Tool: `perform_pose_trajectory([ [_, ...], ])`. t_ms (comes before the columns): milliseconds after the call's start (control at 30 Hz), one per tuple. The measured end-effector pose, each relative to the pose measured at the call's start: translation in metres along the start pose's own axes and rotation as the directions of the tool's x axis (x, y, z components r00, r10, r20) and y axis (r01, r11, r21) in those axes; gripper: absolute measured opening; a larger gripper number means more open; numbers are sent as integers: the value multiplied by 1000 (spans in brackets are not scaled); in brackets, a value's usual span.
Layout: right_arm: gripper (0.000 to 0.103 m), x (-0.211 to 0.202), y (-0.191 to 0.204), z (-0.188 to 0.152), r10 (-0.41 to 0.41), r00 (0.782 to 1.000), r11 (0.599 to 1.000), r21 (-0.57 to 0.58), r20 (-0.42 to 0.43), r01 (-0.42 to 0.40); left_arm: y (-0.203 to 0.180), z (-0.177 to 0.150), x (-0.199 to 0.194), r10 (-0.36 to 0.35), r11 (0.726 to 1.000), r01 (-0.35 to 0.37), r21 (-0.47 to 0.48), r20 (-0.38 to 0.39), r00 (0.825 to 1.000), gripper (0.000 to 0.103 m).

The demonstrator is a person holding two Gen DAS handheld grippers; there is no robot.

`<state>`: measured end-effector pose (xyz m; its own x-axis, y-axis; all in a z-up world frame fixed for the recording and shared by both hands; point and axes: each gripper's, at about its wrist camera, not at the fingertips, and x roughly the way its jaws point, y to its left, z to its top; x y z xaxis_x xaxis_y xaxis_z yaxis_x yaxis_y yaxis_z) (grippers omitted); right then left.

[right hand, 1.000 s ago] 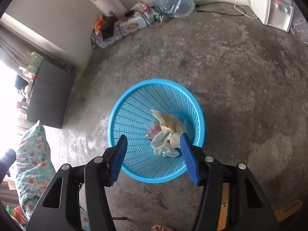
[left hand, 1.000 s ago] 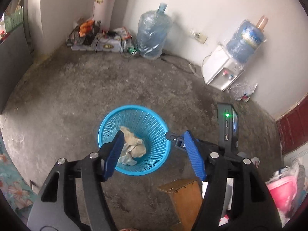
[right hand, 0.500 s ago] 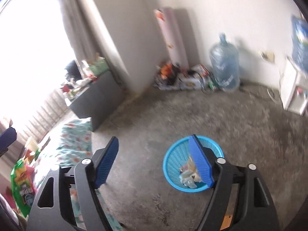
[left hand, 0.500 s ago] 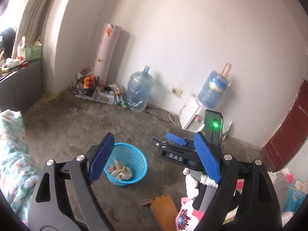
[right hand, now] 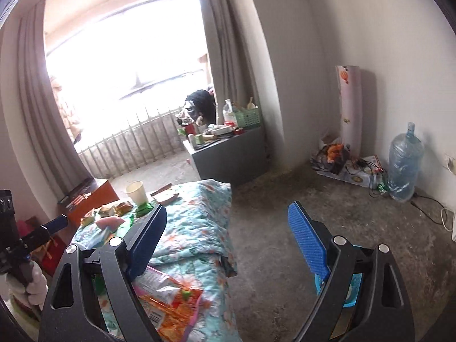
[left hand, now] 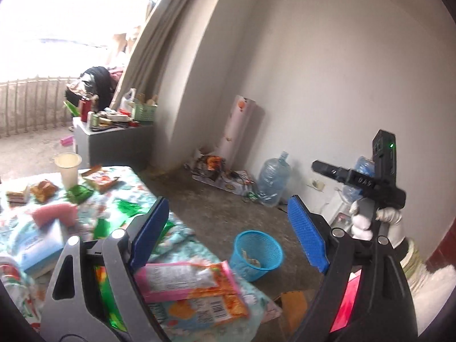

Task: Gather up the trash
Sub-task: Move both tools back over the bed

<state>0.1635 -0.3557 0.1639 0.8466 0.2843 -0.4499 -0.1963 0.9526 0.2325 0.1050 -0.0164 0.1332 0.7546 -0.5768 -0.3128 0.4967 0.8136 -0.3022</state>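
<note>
Both tools [left hand: 225, 230] [right hand: 228, 236] lifted away empty, right jaws opening; blue basket [left hand: 258, 252] holds crumpled trash [left hand: 250, 258].

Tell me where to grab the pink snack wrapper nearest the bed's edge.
Pinch the pink snack wrapper at its orange end toward the blue basket, coming down from above: it lies flat on the quilt, so probably only an edge offers purchase.

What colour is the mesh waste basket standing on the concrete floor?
Bright blue. The waste basket shows best in the left wrist view; the right wrist view mostly hides it.
</note>
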Motion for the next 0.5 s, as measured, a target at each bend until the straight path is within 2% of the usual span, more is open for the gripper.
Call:
perform_pose_trajectory([
  [100,85,7,41,10,72,997,996,-56,-22,-73,38,-15,-38,114,993,-114,20,2,993,81],
  [267,85,30,113,19,173,981,966,-179,-87,-186,106,-37,-78,260,966,-259,21,-55,964,81],
  [367,85,53,154,23,213,967,940,-240,-141,-242,140,-46,-92,301,954,-300,30,-103,948,81],
  [433,85,69,186,25,232,955,917,-286,-187,-279,156,-51,-94,345,939,-344,30,-125,930,81],
  [500,85,88,221,26,243,939,885,-340,-243,-317,166,-56,-93,347,937,-350,7,-137,928,81],
])
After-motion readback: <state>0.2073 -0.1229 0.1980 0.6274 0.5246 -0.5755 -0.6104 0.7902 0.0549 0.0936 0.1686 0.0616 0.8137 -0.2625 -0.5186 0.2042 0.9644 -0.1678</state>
